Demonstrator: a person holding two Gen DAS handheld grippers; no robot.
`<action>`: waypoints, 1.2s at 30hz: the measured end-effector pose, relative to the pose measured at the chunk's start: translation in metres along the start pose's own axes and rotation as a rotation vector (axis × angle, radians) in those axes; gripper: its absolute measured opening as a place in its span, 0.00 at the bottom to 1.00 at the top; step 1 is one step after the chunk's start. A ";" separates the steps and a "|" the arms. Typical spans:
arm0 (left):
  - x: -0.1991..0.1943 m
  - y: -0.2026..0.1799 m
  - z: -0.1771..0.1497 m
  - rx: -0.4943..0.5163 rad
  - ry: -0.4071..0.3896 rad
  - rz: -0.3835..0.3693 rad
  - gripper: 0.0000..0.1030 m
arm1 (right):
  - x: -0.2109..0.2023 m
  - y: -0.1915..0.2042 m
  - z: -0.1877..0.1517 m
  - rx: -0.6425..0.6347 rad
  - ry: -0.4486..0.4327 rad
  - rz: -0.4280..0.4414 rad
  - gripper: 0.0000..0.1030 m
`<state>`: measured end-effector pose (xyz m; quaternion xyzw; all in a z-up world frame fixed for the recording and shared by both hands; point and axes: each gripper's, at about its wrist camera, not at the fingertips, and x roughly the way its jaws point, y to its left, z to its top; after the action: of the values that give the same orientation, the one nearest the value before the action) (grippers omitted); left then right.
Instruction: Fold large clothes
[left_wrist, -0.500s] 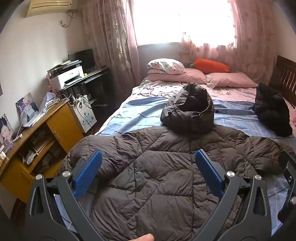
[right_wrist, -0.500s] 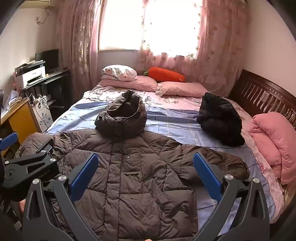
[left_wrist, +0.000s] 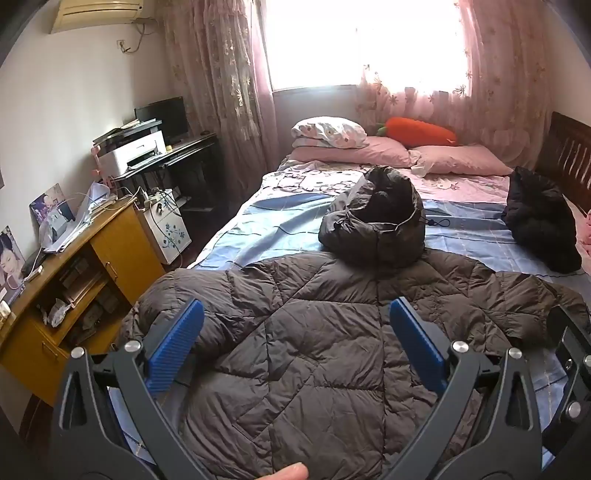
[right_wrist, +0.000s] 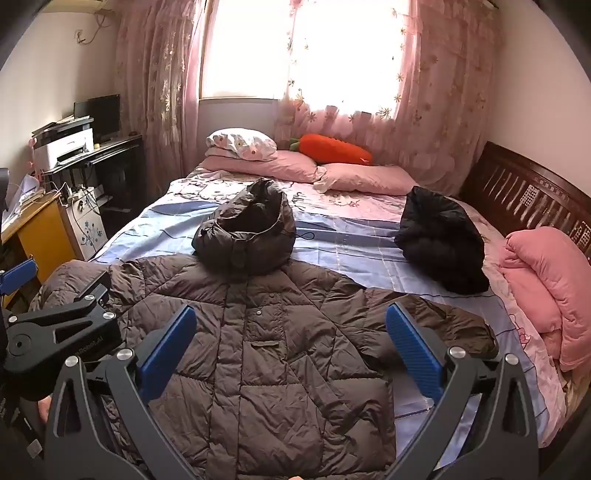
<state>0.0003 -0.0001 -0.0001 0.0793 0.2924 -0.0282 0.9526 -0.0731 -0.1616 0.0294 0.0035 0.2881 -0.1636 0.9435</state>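
Note:
A large brown quilted hooded jacket (left_wrist: 314, 343) lies spread flat, front up, across the near end of the bed, its hood (left_wrist: 376, 225) bunched up at the far side; it also shows in the right wrist view (right_wrist: 266, 354). My left gripper (left_wrist: 295, 332) is open and empty above the jacket's left half, near the left sleeve (left_wrist: 192, 295). My right gripper (right_wrist: 291, 332) is open and empty above the jacket's front, with the right sleeve (right_wrist: 436, 317) beyond its right finger. The left gripper also shows at the left edge of the right wrist view (right_wrist: 59, 328).
A black jacket (right_wrist: 439, 240) lies bunched at the bed's right side. Pink pillows (right_wrist: 365, 177) and an orange carrot cushion (right_wrist: 332, 149) lie at the far end. A folded pink quilt (right_wrist: 546, 273) and a dark headboard (right_wrist: 524, 195) are right. A yellow desk (left_wrist: 74, 266) stands left.
Both gripper views have shifted only slightly; the jacket lies as before and both grippers stay open.

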 end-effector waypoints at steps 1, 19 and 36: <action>0.000 0.000 0.000 0.001 0.000 0.000 0.98 | -0.002 0.004 -0.001 -0.001 -0.001 0.000 0.99; 0.000 0.000 0.000 -0.003 -0.001 -0.002 0.98 | -0.001 0.006 -0.003 -0.006 0.000 0.001 0.99; 0.000 0.000 0.000 -0.005 0.000 -0.003 0.98 | -0.002 0.007 -0.002 -0.011 -0.002 -0.002 0.99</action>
<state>0.0004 0.0003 0.0000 0.0767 0.2926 -0.0289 0.9527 -0.0734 -0.1539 0.0284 -0.0021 0.2880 -0.1630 0.9437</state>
